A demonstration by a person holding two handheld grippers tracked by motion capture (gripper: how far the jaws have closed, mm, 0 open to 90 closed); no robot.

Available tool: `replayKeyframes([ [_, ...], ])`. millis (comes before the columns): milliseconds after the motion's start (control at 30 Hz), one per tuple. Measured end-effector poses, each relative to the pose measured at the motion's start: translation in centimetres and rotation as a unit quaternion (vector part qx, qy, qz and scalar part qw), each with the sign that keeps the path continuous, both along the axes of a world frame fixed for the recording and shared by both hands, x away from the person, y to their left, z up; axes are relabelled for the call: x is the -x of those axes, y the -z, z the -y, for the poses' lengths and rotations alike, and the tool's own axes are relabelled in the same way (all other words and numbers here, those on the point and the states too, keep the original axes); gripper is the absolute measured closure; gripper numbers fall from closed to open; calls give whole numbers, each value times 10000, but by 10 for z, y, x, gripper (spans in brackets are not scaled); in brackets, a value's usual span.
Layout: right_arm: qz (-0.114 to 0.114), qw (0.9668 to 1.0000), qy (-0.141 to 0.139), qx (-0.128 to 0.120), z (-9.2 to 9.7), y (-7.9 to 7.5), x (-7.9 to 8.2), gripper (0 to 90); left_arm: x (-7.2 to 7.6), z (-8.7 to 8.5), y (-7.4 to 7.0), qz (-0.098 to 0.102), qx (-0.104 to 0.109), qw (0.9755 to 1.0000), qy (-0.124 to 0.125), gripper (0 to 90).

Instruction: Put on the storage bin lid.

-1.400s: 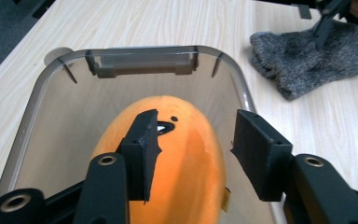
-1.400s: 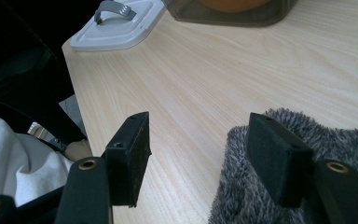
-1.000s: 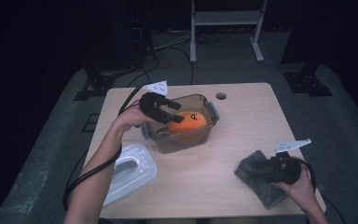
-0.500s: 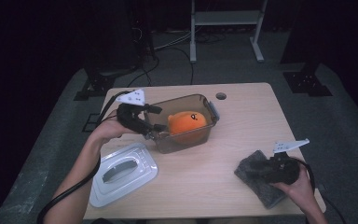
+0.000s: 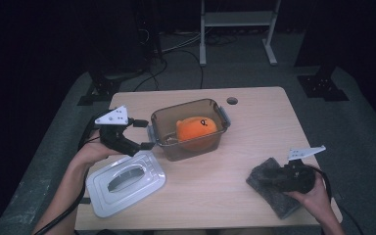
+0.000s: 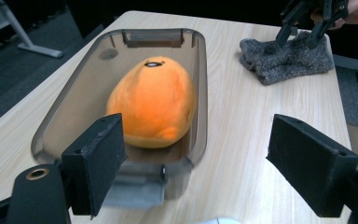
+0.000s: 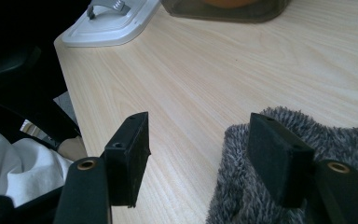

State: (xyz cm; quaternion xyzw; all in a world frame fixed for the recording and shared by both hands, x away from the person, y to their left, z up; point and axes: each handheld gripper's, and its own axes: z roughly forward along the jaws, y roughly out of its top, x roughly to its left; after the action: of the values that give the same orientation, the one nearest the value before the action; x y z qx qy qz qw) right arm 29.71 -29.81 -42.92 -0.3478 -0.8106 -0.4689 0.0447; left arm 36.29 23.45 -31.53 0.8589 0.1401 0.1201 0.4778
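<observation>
My left gripper [image 5: 139,134] is a black frame of struts carrying a pale grey three-cornered plate dotted with small holes, and a black cable trails from it along my bare forearm. In the left gripper view its two jaws are thick black rectangular pads with a matte, slightly grainy face, one on an arm with a brass-ringed hole. My right gripper [image 5: 272,176] has the same black build, a matching grey plate and its own cable. Its jaws in the right gripper view carry small screw holes and brass eyelets. White cloth at that view's lower left is probably my shirt.
</observation>
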Motion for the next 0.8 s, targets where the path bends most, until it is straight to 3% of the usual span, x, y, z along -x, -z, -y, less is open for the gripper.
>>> replayKeyframes([
  [367,-1,10000,-5,31,-1,0,1,381,18,-30,20,-13,88,9991,-413,119],
  [567,-21,10000,2,31,-1,1,0,381,24,-41,38,-183,-41,9986,-487,127],
  [800,-47,10000,-21,47,-3,2,0,381,31,-53,62,-222,-94,9977,-629,126],
])
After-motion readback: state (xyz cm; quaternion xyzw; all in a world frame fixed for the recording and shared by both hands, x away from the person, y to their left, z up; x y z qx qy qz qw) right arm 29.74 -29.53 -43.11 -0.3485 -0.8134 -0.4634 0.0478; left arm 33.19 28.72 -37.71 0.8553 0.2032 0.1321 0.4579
